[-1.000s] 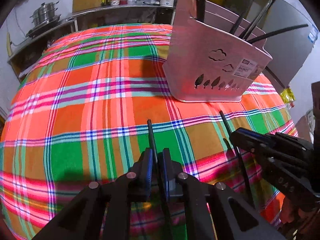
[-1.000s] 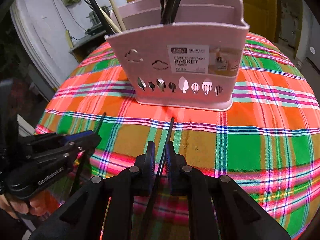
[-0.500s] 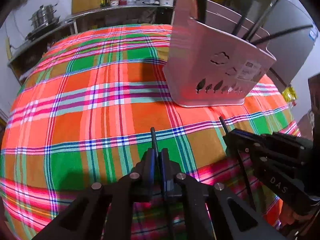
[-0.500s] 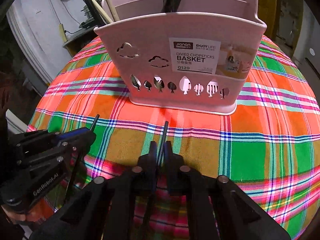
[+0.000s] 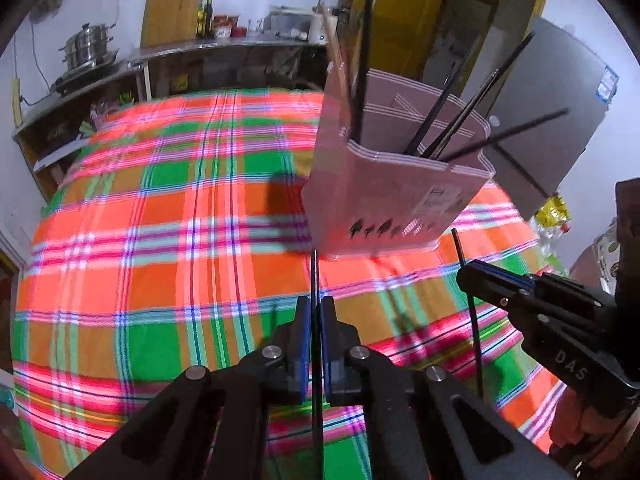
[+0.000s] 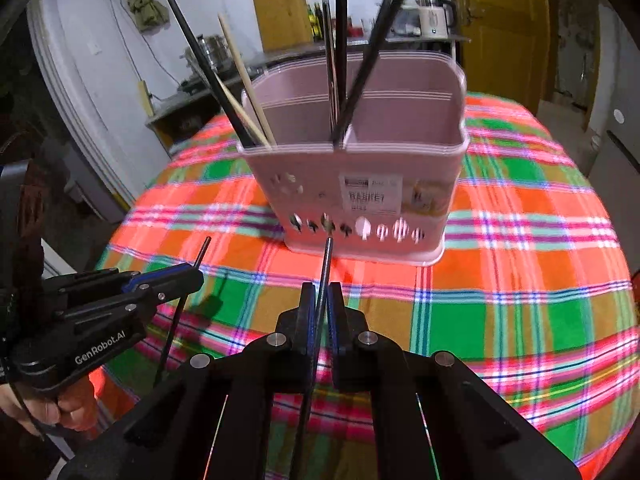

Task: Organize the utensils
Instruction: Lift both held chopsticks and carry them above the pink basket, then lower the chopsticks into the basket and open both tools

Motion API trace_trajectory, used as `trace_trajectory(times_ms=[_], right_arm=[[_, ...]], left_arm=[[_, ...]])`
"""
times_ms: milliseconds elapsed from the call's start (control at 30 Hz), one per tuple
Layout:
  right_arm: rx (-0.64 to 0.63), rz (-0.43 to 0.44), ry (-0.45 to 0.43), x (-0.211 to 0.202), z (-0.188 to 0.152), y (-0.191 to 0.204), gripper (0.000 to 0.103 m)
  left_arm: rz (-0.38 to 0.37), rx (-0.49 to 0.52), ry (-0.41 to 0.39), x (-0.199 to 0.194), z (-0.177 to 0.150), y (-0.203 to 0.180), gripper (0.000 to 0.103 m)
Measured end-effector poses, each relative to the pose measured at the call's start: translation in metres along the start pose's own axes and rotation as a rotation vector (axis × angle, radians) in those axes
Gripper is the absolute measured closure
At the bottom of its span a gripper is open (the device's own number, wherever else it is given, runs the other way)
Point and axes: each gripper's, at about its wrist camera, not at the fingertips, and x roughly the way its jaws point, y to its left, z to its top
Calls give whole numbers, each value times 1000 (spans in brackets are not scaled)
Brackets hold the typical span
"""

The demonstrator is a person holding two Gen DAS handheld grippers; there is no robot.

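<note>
Both of your grippers have risen since a second ago, so the pink basket (image 6: 360,184) now sits lower in each view and you look down into its compartments, with motion blur on the cloth. Your left gripper (image 5: 315,316) has its jaws closed on a black chopstick (image 5: 314,276), which runs straight forward between the blue pads and ends just short of the basket's near base edge. Your right gripper (image 6: 322,304) likewise has its jaws clamped on a second black chopstick (image 6: 326,264), tilted slightly right of straight ahead, its tip overlapping the row of leaf-shaped cutouts low on the basket's front wall. Seen from the left wrist, the right gripper sits off to the right of your left jaws with its chopstick standing nearly upright through it; seen from the right wrist, the left gripper sits off to the left, held by a hand (image 6: 60,408) at the lower edge. The basket stands ahead of both pairs of jaws on the bench under a bright plaid cloth (image 6: 520,280). Several dark chopsticks (image 6: 340,40) lean out of the compartment directly ahead of the right jaws, and two pale wooden chopsticks (image 6: 244,72) plus another dark one lean from the compartment to the left of that.
</note>
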Motion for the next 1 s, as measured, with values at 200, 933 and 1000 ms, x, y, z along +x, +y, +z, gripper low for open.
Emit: trace_trajectory(times_ms=[200,933,1000], right_arm=[[-8,16,-90,-32,19,6,98],[-46,-1,-265,-93,45,11,98],[-45,0,-266,-95,42,11,98]], left_arm=[[-22,18,-74,-32,20,-12,99],[-39,77,-223,-89,60,-35,99],[-43,76,-220,-92,58,-35,99]])
